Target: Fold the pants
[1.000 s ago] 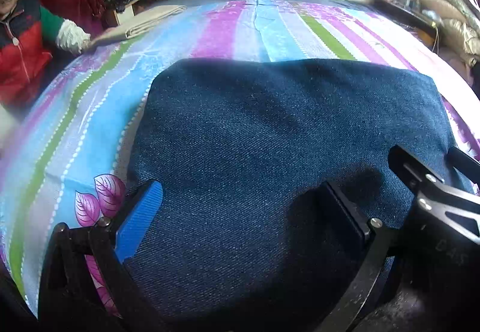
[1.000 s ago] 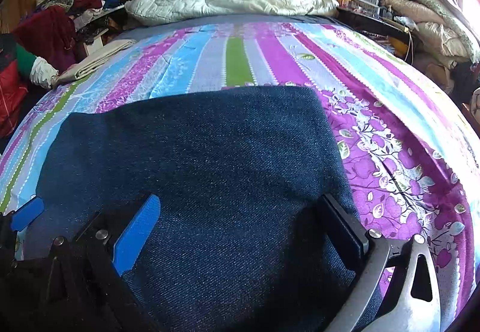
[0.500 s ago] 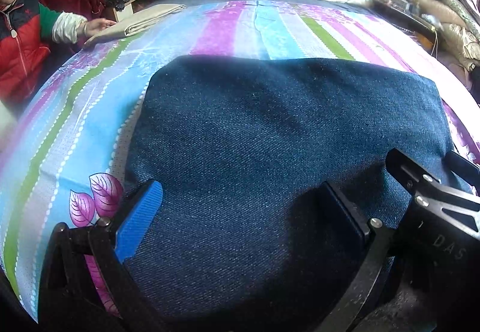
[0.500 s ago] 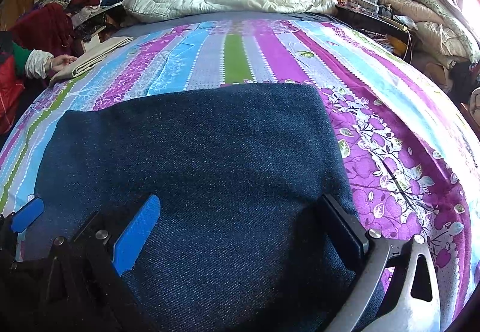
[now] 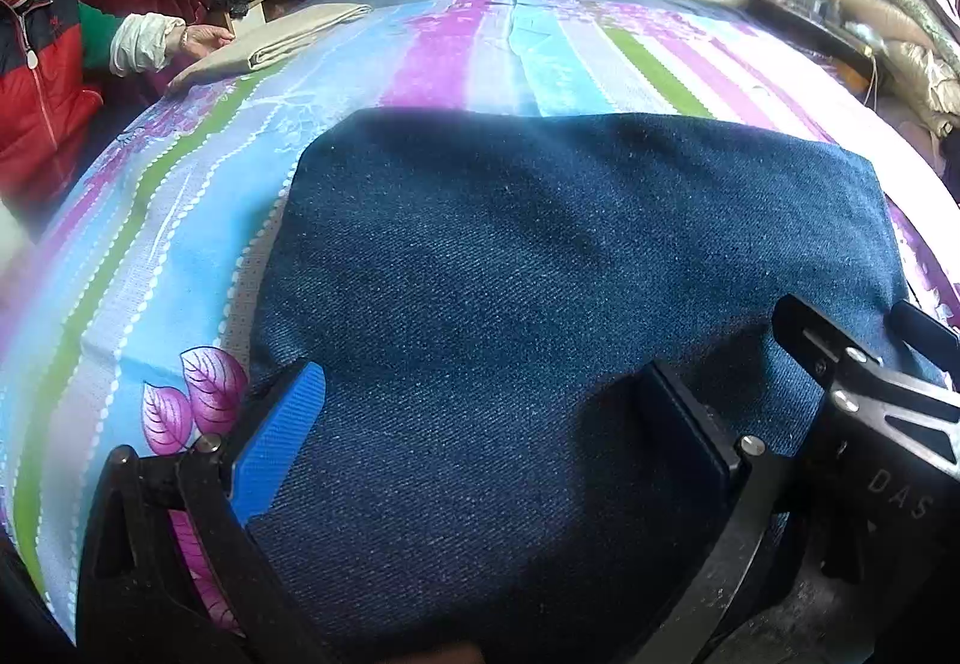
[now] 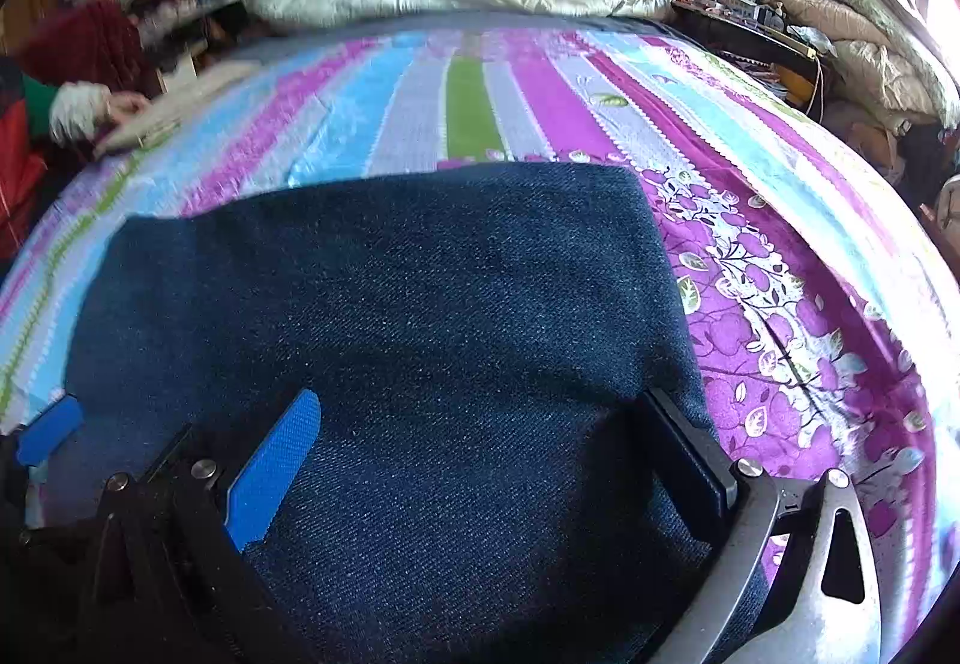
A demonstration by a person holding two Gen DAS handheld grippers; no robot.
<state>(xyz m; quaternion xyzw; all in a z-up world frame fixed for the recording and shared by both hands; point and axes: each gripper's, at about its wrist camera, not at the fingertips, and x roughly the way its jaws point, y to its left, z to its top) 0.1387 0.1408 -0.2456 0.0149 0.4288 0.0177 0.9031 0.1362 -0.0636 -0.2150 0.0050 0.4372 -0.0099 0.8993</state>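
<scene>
- I have the denim pants point(image 5: 570, 268) lying on the striped bedsheet point(image 5: 180, 220) as a compact dark-blue block with straight edges; in my right wrist view it reads the same way point(image 6: 384, 316).
- I judge the folding largely done: no loose legs or waistband show, only a flat layered block.
- My left gripper point(image 5: 480, 424) is spread wide over the near left part of the denim, nothing pinched between the pads.
- My right gripper point(image 6: 480, 442) is likewise spread, over the near right edge, gripping nothing.
- I cannot tell whether the pads are touching the cloth or just above it.
- What is left, I reckon, is at most one more fold or a smoothing of the top.
- At the far left edge a person's hand point(image 5: 204, 39) rests on a folded beige cloth point(image 5: 282, 42), well apart from my pants.
</scene>
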